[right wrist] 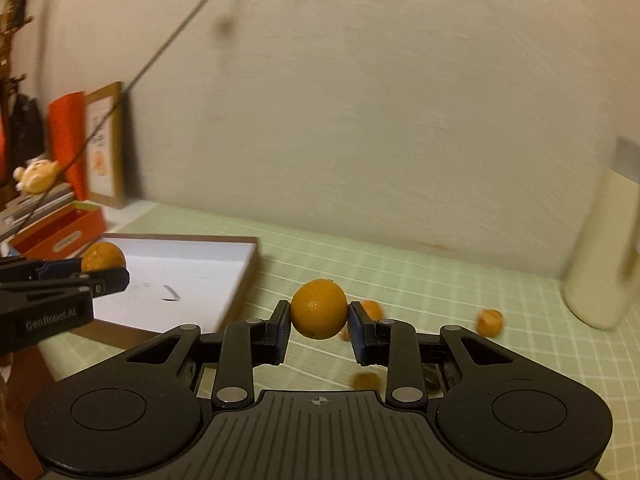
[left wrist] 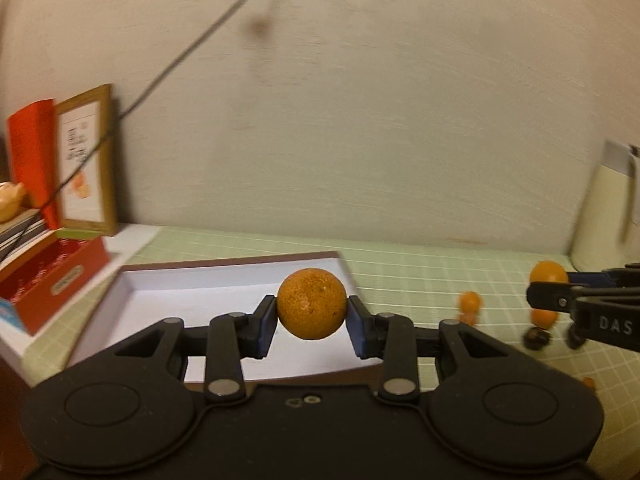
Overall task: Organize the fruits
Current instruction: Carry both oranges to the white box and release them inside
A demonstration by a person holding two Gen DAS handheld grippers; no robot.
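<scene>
My left gripper [left wrist: 312,314] is shut on a speckled orange [left wrist: 311,303] and holds it above the right end of an open white box [left wrist: 192,292] with a brown rim. My right gripper [right wrist: 319,320] is shut on a smooth orange [right wrist: 319,309] and holds it above the green checked cloth [right wrist: 440,280], to the right of the white box [right wrist: 192,264]. Each gripper shows in the other's view with its fruit: the right one [left wrist: 548,280] at far right, the left one [right wrist: 106,268] at far left over the box.
Several small orange fruits [left wrist: 469,301] [right wrist: 489,322] and a dark round fruit [left wrist: 536,338] lie on the cloth at the right. A cream jug [right wrist: 600,272] stands at the back right. A red box [left wrist: 52,276], a framed picture [left wrist: 86,164] and a hanging cable [left wrist: 192,48] are at the left.
</scene>
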